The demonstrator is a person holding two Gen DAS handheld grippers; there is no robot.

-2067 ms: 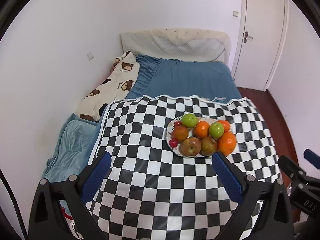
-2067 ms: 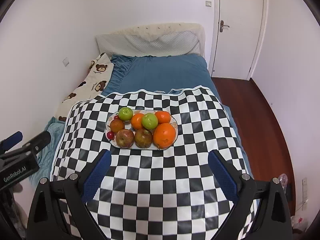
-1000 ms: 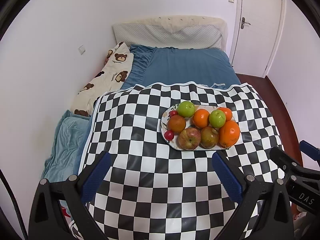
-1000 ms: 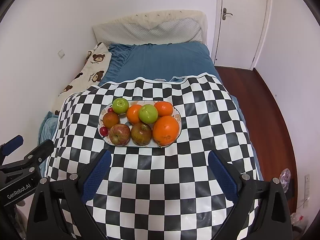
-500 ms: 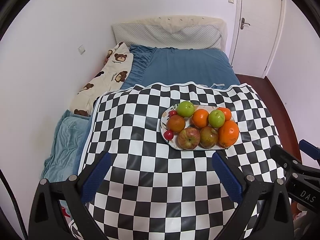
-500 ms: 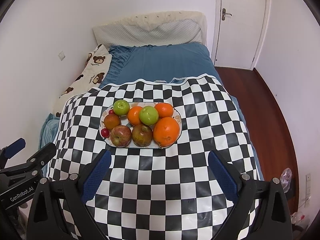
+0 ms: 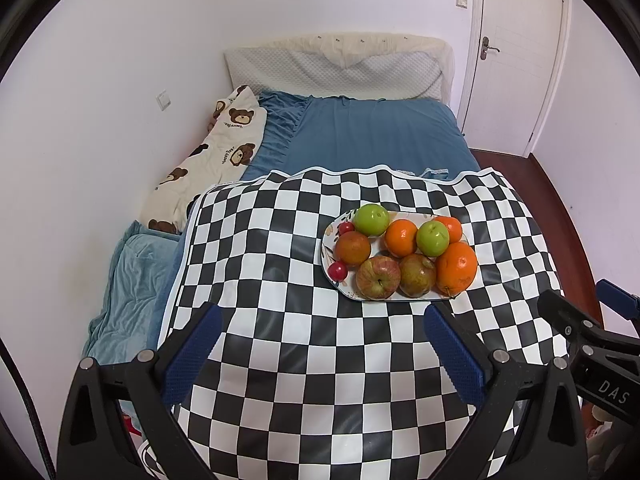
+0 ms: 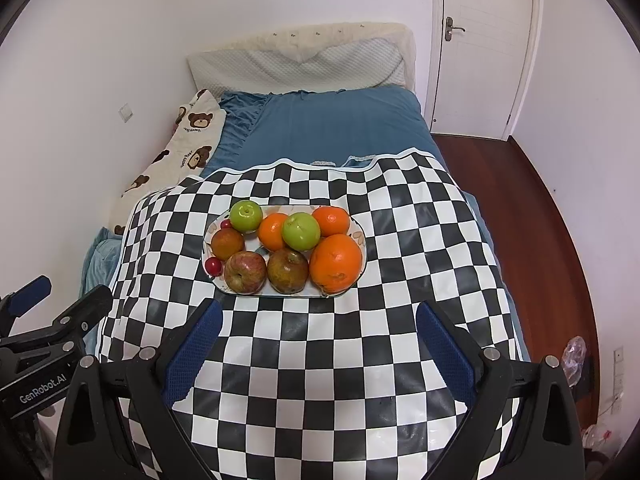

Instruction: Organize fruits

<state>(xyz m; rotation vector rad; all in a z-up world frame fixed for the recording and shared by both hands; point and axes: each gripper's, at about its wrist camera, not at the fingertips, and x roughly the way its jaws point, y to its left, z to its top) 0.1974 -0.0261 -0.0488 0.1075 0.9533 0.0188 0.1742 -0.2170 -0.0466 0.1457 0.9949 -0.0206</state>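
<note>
A patterned oval plate (image 7: 329, 236) (image 8: 360, 236) sits on a black-and-white checkered cloth (image 7: 260, 264) (image 8: 420, 264). It holds several fruits: two green apples (image 7: 372, 219) (image 8: 301, 231), oranges including a big one (image 7: 457, 268) (image 8: 335, 263), two red-brown apples (image 7: 378, 277) (image 8: 245, 272), and small red fruits (image 7: 337, 271) (image 8: 213, 266). My left gripper (image 7: 320, 344) is open and empty, short of the plate. My right gripper (image 8: 318, 340) is open and empty, just before the plate's near rim.
The cloth lies on a bed with a blue sheet (image 7: 372, 136) (image 8: 328, 128). A bear-print pillow (image 7: 208, 160) lies at the left by the wall. A white door (image 8: 480, 48) and wooden floor (image 8: 532, 216) are at the right.
Both grippers have moved slightly closer to the plate, which now looks a bit larger and lower in both views. Both stay open and empty.
</note>
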